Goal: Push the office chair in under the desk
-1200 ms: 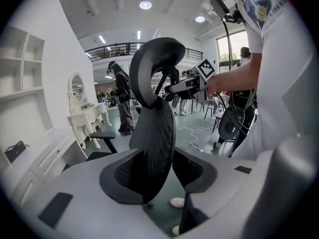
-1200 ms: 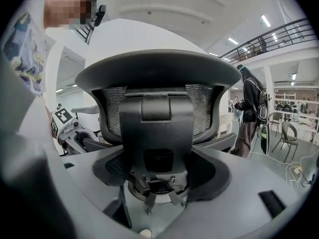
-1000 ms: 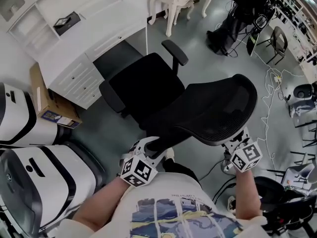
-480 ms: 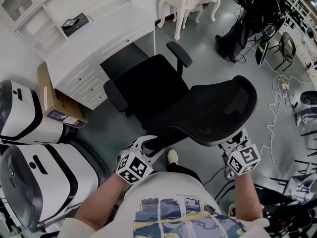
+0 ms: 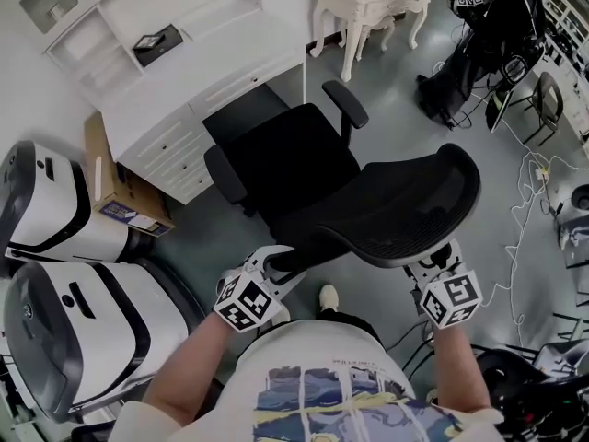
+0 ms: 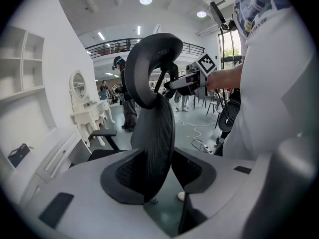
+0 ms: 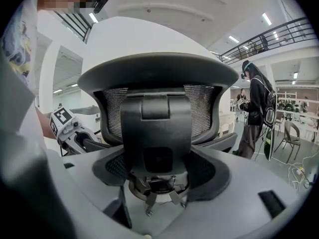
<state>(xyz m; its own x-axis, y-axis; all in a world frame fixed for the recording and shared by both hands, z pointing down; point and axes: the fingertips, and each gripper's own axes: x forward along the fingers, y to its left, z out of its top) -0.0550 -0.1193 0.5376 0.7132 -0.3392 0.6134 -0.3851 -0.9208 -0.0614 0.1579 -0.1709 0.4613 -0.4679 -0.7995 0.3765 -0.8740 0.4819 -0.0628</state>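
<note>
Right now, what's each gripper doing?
Left gripper: closed on the chair backrest, at its side edge.
Right gripper: closed on the backrest's rear support.

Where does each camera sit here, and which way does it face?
Head view: on the person's head, steeply down onto office chair and desk; shows forearms, shirt, left tool, right tool.
Left gripper view: on left tool, along its jaws at the backrest edge-on; shows right tool, shirt.
Right gripper view: on right tool, facing the backrest's rear; shows left tool.
All share the backrest.
</note>
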